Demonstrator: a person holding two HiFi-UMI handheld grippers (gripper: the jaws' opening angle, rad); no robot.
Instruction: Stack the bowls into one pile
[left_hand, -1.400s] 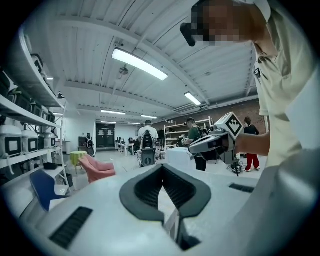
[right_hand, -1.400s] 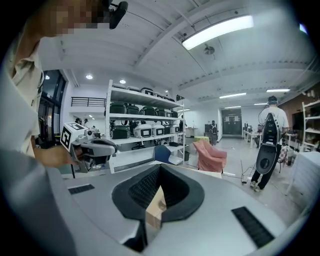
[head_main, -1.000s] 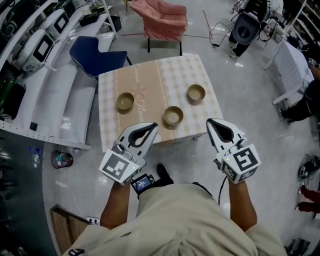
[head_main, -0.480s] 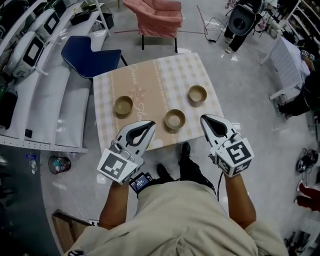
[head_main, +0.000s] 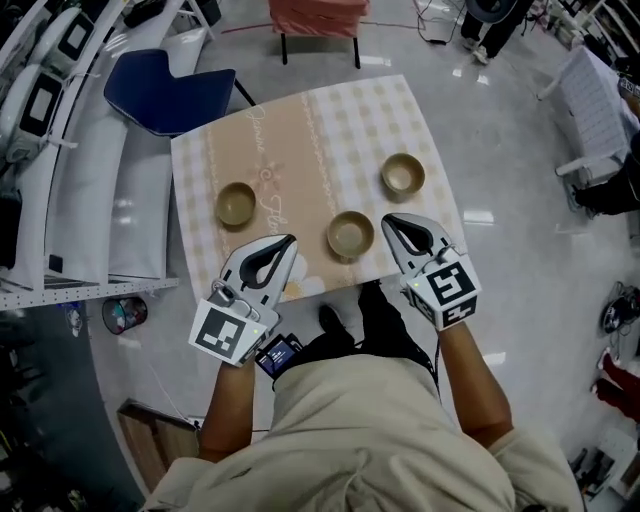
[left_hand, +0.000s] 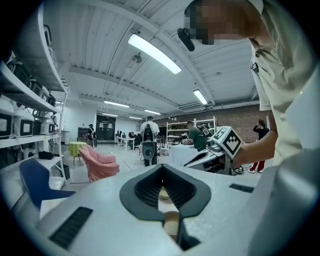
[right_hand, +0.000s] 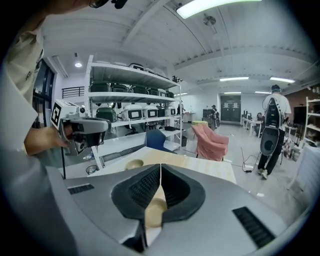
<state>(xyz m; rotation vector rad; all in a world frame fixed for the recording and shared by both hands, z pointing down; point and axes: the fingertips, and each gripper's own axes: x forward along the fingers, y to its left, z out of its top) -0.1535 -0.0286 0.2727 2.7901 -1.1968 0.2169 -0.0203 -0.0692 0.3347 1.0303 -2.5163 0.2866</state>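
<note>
1. Three tan bowls are seen standing apart on the checked table (head_main: 300, 120), none stacked.
2. The left bowl (head_main: 237, 203) is placed on the left half of the table, well apart from the other two.
3. The middle bowl (head_main: 350, 234) is set close to the near edge. The right bowl (head_main: 402, 173) is found farther back and to the right of it, near but not touching.
4. All three bowls are seen upright and empty.
5. The left gripper (head_main: 288, 243) is held over the near-left part of the table, nearer than the left bowl and the middle bowl. Its tip is pointed far-right.
6. In the left gripper view the left gripper's (left_hand: 161, 167) jaws are seen closed tip to tip, with nothing gripped.
7. The right gripper (head_main: 390, 222) is held at the near-right part of the table, with its tip just right of the middle bowl. Whether it touches cannot be told.
8. In the right gripper view the right gripper's (right_hand: 160, 165) jaws are seen pressed together and empty. The left bowl (right_hand: 134, 163) is visible beyond them on the table (right_hand: 200, 167).
9. A blue chair (head_main: 165, 90) is seen past the far-left corner of the table, and a pink armchair (head_main: 315, 15) past the far edge.
</note>
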